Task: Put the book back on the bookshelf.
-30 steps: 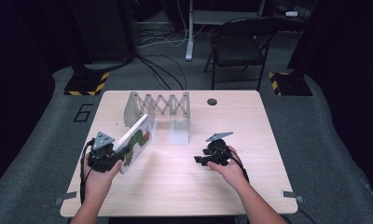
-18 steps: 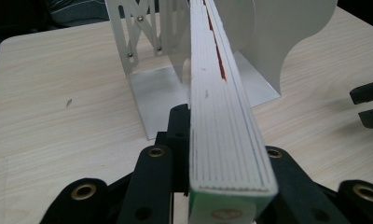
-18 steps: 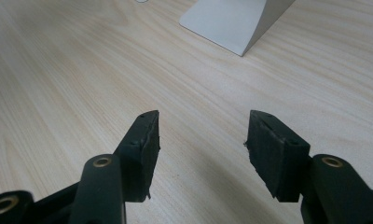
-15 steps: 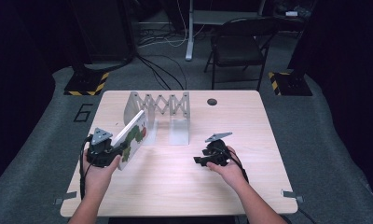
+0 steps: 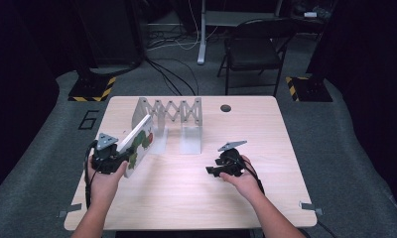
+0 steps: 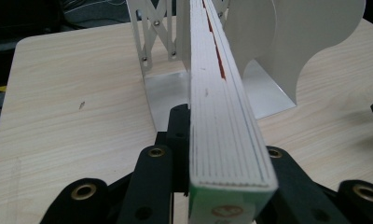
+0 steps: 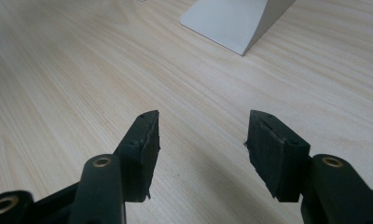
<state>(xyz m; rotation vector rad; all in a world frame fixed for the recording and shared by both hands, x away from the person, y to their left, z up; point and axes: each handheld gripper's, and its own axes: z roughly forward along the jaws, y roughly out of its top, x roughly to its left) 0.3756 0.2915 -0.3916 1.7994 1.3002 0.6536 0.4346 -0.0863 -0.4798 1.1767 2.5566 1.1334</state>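
On the left side of the desk (image 5: 186, 198) in the high view, the left tool (image 5: 121, 166) is clamped on the near end of a white board book (image 5: 138, 144) with green and red shapes on its cover. That book is tilted, its far end pointing toward the white expanding rack (image 5: 171, 111) standing at the far middle of the desk. A small dark disc (image 5: 226, 107) lies on the desk to the right of the rack. The right tool (image 5: 212, 171) rests low over the desk at right, well apart from the book and the rack, with nothing between its jaws.

Along the left gripper view, the book (image 6: 222, 107) runs edge-on straight away from the camera, pressed between the two black jaws, which grip its near end. Its far end sits between the rack's scissor lattice (image 6: 152, 32) on the left and a curved white divider (image 6: 287, 42) on the right.

Across the right gripper view, the jaws stand apart and empty over bare wood, with the corner of the rack's flat base plate (image 7: 231, 21) at the far edge.
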